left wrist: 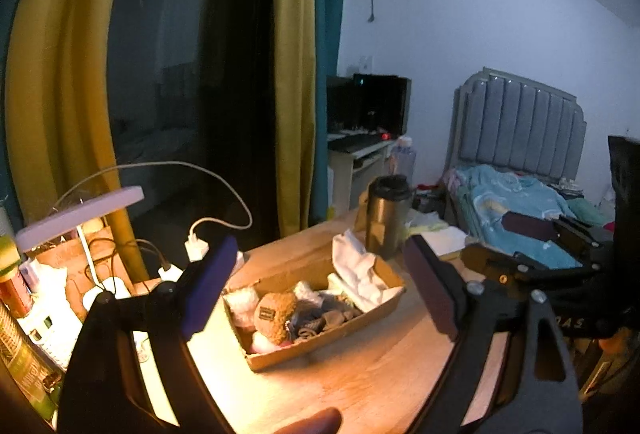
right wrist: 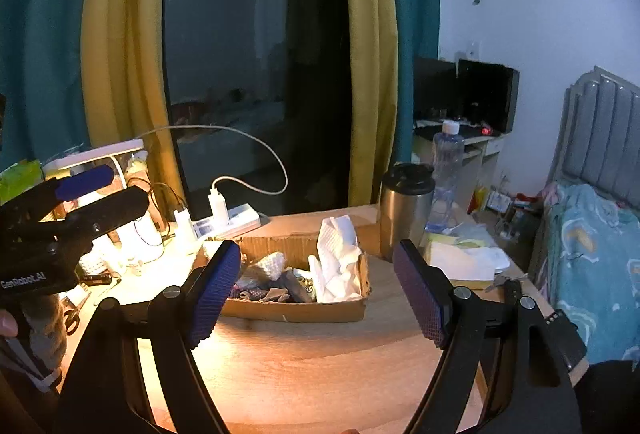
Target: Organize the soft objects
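Both the left gripper (left wrist: 320, 286) and right gripper (right wrist: 318, 286) hang spread and empty before the cardboard box (right wrist: 296, 310) mid-table. Its soft pile (left wrist: 296, 314) looks light, squashy (likely snag-prone); pinch the white cloth (right wrist: 336, 258) by a raised fold.

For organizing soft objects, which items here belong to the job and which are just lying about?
Job:
cardboard box
white cloth
brown plush toy
knitted pieces
left gripper and right gripper, jaws open

Lying about:
steel tumbler
water bottle
power strip
desk lamp
scissors
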{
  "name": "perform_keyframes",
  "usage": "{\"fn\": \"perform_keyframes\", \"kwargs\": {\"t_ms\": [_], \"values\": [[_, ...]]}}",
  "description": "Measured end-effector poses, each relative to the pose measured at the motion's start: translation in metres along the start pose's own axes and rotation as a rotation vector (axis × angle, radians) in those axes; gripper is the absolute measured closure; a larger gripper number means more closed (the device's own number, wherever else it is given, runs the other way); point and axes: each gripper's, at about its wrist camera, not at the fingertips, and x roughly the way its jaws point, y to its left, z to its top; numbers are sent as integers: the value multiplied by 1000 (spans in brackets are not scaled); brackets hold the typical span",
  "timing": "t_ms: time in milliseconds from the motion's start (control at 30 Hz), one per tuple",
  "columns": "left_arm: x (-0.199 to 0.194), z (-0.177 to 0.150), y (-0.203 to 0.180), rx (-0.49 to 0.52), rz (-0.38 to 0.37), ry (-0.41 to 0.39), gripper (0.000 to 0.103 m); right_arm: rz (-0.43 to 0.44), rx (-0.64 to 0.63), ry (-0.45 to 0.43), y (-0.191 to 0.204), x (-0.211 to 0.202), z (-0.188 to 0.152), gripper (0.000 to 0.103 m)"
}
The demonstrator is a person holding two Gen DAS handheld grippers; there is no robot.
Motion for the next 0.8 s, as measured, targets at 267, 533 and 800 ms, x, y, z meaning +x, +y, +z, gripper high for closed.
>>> {"fn": "perform_keyframes", "kwargs": {"t_ms": [267,533,800], "values": [[-11,1,-8,-4,-25,16,4,-19,-4,-36,8,-26,2,21],[-20,2,-9,-14,-6,5,4,-34,-9,-46,13,-38,3,21],[-19,0,-15,4,9,16,4,-33,-10,-43,15,-39,2,21]]}}
